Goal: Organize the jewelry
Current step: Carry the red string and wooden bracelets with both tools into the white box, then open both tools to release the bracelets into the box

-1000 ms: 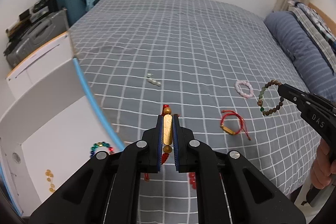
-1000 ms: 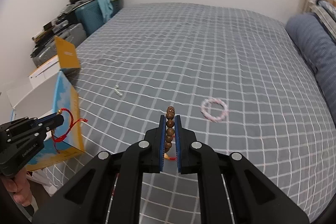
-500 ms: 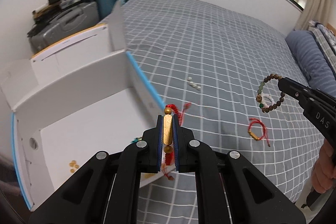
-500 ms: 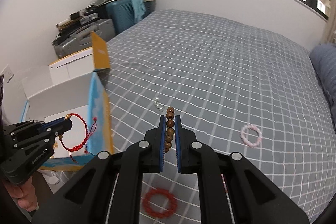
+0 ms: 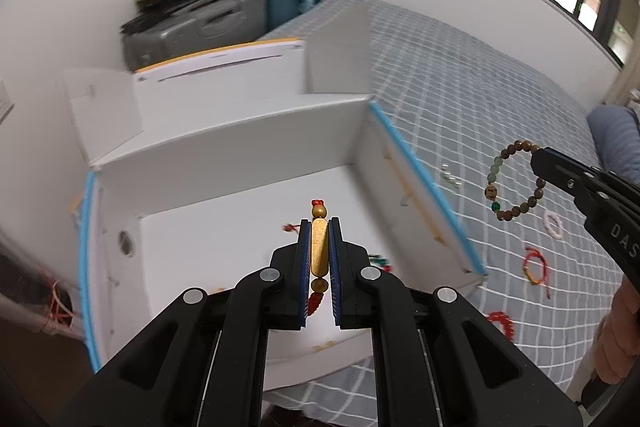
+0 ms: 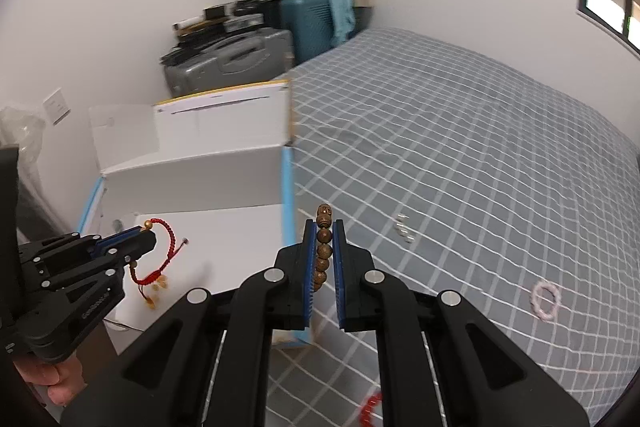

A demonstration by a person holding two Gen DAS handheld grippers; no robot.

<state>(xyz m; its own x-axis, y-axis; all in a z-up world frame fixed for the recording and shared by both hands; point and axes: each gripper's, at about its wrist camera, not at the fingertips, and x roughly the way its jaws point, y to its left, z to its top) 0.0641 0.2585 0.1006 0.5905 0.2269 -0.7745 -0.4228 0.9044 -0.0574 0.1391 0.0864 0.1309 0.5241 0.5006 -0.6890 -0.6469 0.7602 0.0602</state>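
Observation:
My left gripper [image 5: 319, 227] is shut on a red cord bracelet with a gold bar [image 5: 319, 253] and hangs over the inside of an open white box [image 5: 224, 147] with blue edges. From the right wrist view the same left gripper [image 6: 146, 229] shows the red cord bracelet [image 6: 162, 255] dangling above the box floor [image 6: 232, 247]. My right gripper [image 6: 323, 227] is shut on a brown wooden bead bracelet [image 6: 323, 251], over the bed just right of the box wall. In the left wrist view the bead bracelet [image 5: 514, 181] hangs from the right gripper [image 5: 538, 157].
On the grey checked bed [image 6: 460, 147] lie a pink bracelet [image 6: 545, 299], small pearls [image 6: 404, 231], another red cord bracelet [image 5: 536, 267] and a red bead bracelet [image 5: 502, 321]. Some jewelry [image 5: 378, 261] lies in the box. Suitcases [image 6: 232, 63] stand stacked in the corner.
Both grippers have swung left from above the bed. The left one, with its red bracelet, now hangs over the box interior; the right one, with the bead bracelet, is near the box wall.

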